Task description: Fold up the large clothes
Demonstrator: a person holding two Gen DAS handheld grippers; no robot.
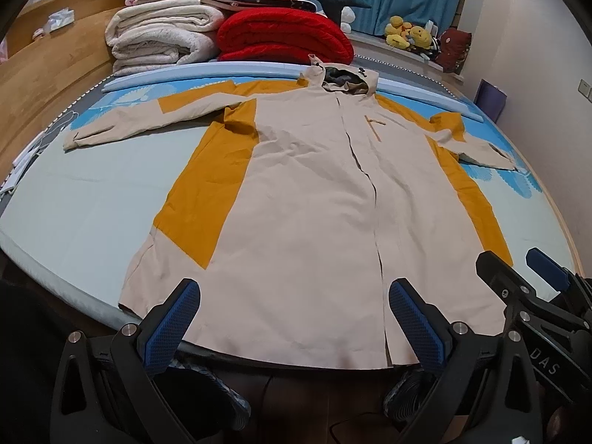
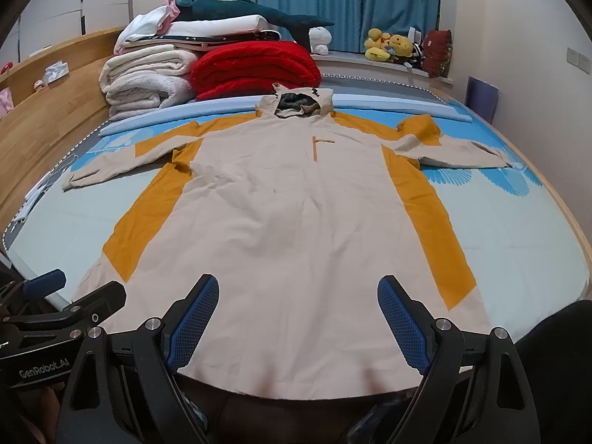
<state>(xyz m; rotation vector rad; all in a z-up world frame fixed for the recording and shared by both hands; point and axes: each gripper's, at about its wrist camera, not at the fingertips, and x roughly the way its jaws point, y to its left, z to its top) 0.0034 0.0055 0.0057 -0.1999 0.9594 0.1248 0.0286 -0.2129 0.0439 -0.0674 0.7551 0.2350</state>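
A beige and mustard hooded coat lies spread flat, front up, on the bed, its hood toward the far side and both sleeves stretched out sideways. The hem lies at the near edge of the bed. The left hand-held gripper hovers over the hem with its blue pads wide apart, holding nothing. The right hand-held gripper hangs beside it over the same hem, fingers also spread apart and empty. Behind the hood sit a folded red blanket and a stack of white bedding. Yellow plush toys rest on the window ledge below a blue curtain.
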